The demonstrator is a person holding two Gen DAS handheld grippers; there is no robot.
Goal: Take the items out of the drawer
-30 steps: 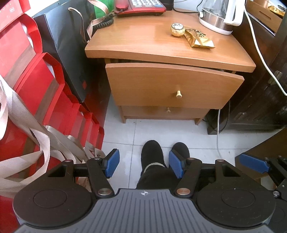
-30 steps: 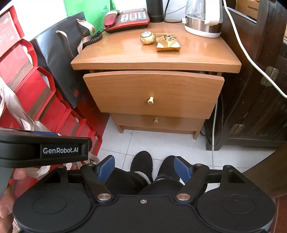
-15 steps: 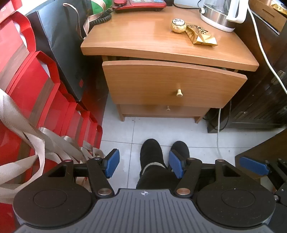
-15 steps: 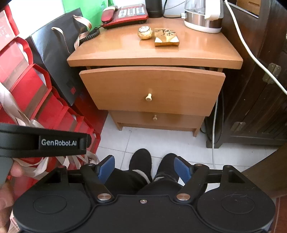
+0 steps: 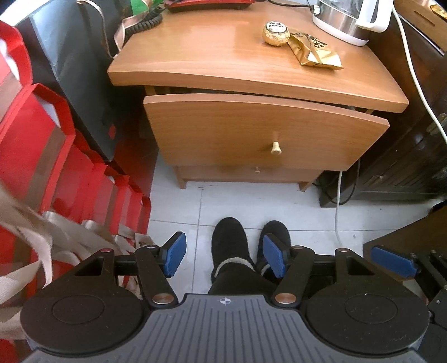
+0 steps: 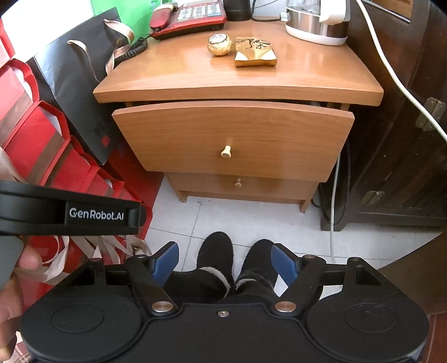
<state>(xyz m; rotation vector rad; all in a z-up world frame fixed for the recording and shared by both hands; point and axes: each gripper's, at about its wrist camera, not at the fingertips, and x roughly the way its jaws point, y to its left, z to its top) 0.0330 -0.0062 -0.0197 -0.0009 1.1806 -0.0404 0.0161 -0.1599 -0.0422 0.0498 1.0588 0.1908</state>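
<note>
A wooden nightstand has its upper drawer point(image 5: 259, 131) point(image 6: 232, 134) pulled out a little, with a pale knob point(image 5: 275, 147) point(image 6: 226, 151). The drawer's inside is hidden. A gold ball point(image 5: 275, 33) point(image 6: 220, 44) and a gold packet point(image 5: 314, 50) point(image 6: 255, 53) lie on the nightstand top. My left gripper point(image 5: 225, 258) is open and empty, low above the floor, well short of the drawer. My right gripper point(image 6: 225, 264) is open and empty too, at a like distance. One blue finger of the right gripper point(image 5: 391, 261) shows in the left wrist view.
Red gift bags point(image 5: 56, 167) point(image 6: 42, 145) and a black bag point(image 5: 69, 69) crowd the left of the nightstand. A dark cabinet point(image 6: 405, 125) and white cable point(image 6: 391, 69) stand right. A kettle point(image 6: 315, 25) and red phone point(image 6: 192, 16) sit at the back. The person's black boots point(image 5: 245, 245) are below.
Both grippers have moved closer to the nightstand and a little higher, so it looms larger. The left view shifted right. Both stay open.
</note>
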